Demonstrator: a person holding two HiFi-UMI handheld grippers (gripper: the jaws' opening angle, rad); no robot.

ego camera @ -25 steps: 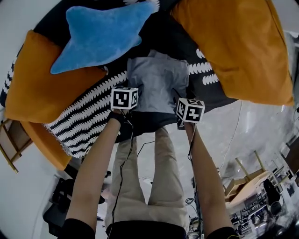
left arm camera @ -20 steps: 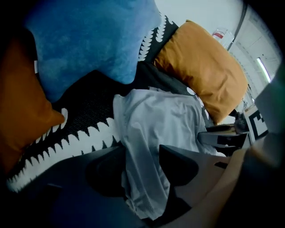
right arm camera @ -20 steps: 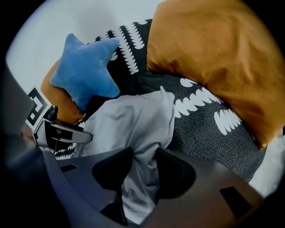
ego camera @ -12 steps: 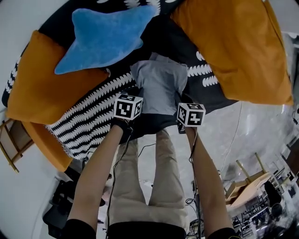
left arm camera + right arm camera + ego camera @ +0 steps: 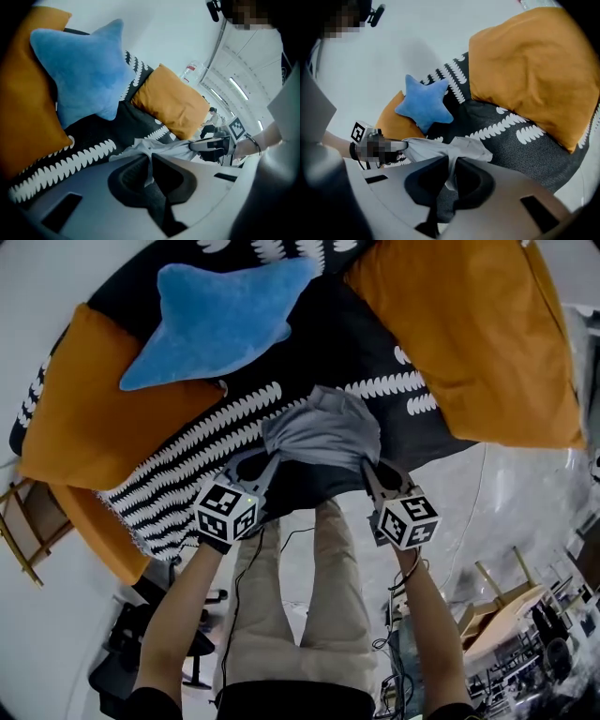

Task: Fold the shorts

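The grey shorts (image 5: 323,432) lie on a black patterned blanket (image 5: 356,343), and their near edge is lifted off it and bunched. My left gripper (image 5: 269,461) is shut on the near left corner, and grey cloth (image 5: 161,149) runs into its closed jaws (image 5: 151,163). My right gripper (image 5: 368,471) is shut on the near right corner, with cloth (image 5: 440,149) pinched between its jaws (image 5: 452,169). Both pairs of jaws have just closed on the fabric. The cloth hangs stretched between the two grippers. Each gripper view shows the other gripper at the far corner.
A blue star cushion (image 5: 220,320) lies at the back left on an orange pillow (image 5: 89,413). A second orange pillow (image 5: 469,334) fills the back right. The person's legs in beige trousers (image 5: 300,615) stand below the blanket's near edge; wooden furniture (image 5: 497,606) is at lower right.
Both grippers have risen toward the camera from the blanket, pulling the shorts' near edge up with them. The shorts, flat before, are now bunched and shorter.
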